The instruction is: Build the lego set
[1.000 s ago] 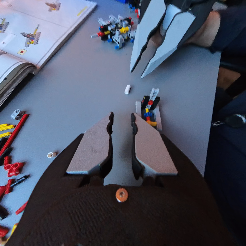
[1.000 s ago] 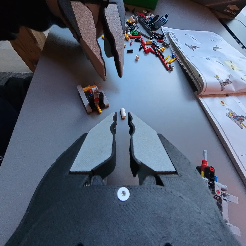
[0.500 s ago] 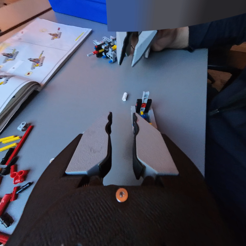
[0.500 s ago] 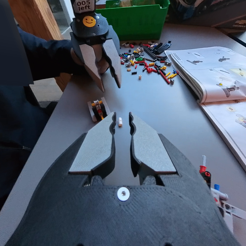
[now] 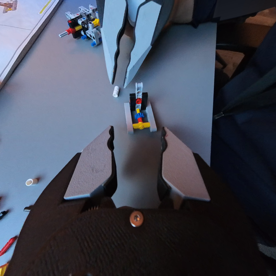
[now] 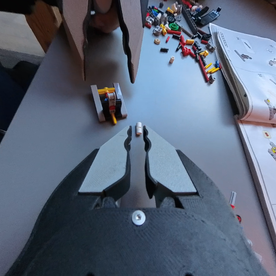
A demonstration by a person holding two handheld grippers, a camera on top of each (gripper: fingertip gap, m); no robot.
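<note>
Right wrist view: right gripper [image 6: 137, 128] hangs low over the grey table [image 6: 179, 119], jaws narrowly parted, gripping nothing; a small white tube [image 6: 138, 128] lies loose on the table at its tips, no pad pressing it. Left gripper [image 5: 137, 128], jaws spread wide and empty, sits just short of the small grey-framed brick assembly [image 5: 139, 113]. Loose bricks [image 6: 186, 37] and an open instruction booklet [image 6: 246, 67] lie beyond, untouched.

A small tube piece [image 6: 138, 128] lies on the surface [image 6: 171, 107], right of the brick assembly [image 6: 108, 103]; loose parts [image 6: 186, 37] lie behind, left of the instruction booklet [image 6: 246, 62].
</note>
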